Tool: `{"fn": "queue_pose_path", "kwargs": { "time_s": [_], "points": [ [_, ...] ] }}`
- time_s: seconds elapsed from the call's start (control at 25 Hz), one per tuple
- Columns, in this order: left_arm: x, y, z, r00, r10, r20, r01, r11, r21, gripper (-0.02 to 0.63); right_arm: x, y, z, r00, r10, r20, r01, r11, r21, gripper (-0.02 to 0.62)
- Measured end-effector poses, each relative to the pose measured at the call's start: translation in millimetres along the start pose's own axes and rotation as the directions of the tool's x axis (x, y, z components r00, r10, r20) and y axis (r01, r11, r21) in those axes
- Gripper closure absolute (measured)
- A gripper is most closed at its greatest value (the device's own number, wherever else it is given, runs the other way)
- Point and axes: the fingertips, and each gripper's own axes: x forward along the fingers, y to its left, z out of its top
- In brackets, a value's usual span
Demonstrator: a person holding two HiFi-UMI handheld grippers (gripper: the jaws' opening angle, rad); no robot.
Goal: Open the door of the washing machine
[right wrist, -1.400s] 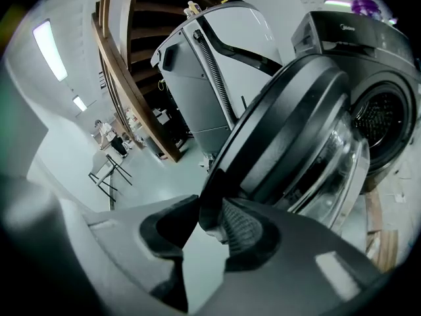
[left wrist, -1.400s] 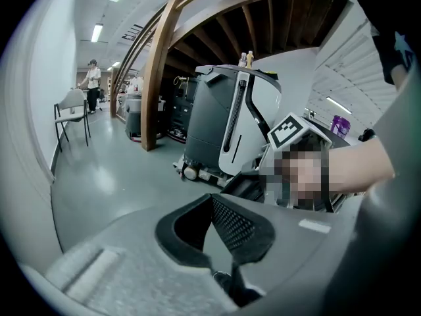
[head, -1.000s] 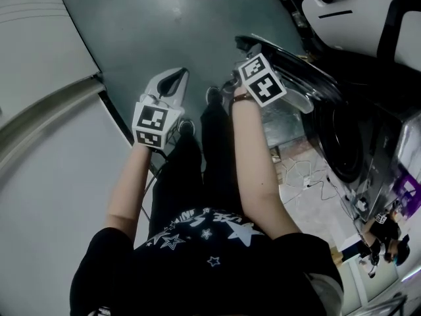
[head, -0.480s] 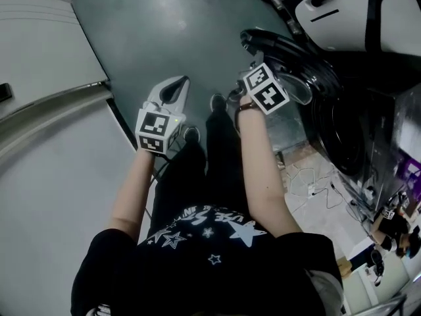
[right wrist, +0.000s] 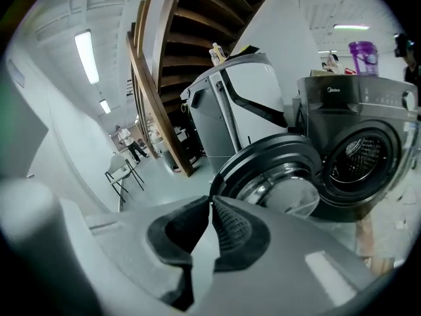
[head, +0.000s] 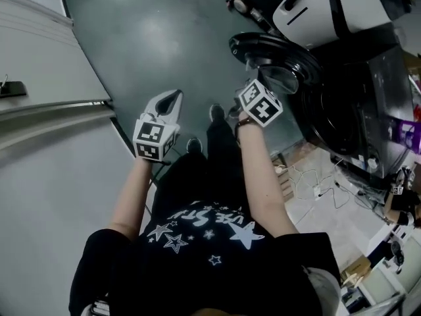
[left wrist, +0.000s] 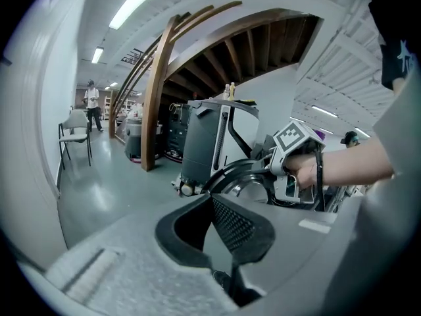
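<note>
Though wide open, door point(head: 266, 47) rim beside open floor point(head: 168, 38).

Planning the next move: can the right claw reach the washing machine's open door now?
Probably yes: the right claw, just closed and empty, faces the open door, nothing between them.

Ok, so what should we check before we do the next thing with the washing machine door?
1. Door of the washing machine swung wide open: ok.
2. Round opening to the drum uncovered: ok.
3. Right claw let go of the door, has just closed with nothing between its jaws: ok.
4. Left claw shut and empty: ok.
5. Anything left deep inside the drum: cannot tell, too dark.
</note>
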Motion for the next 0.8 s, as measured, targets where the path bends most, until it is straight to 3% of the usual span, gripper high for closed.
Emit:
{"fn": "queue_pose_path", "kwargs": {
  "time_s": [0.56,0.8],
  "points": [
    [-62,-41,-6,0.995,-0.104,0.001,0.104,0.995,-0.001,0.595,-121,-34,-8,0.999,-0.052,0.012,0.052,0.992,-0.112,0.591],
    [-62,-58,-3,0.991,-0.130,-0.007,0.130,0.991,0.005,0.595,-151,-43,-6,0.999,-0.026,0.023,0.031,0.970,-0.240,0.591]
  ]
}}
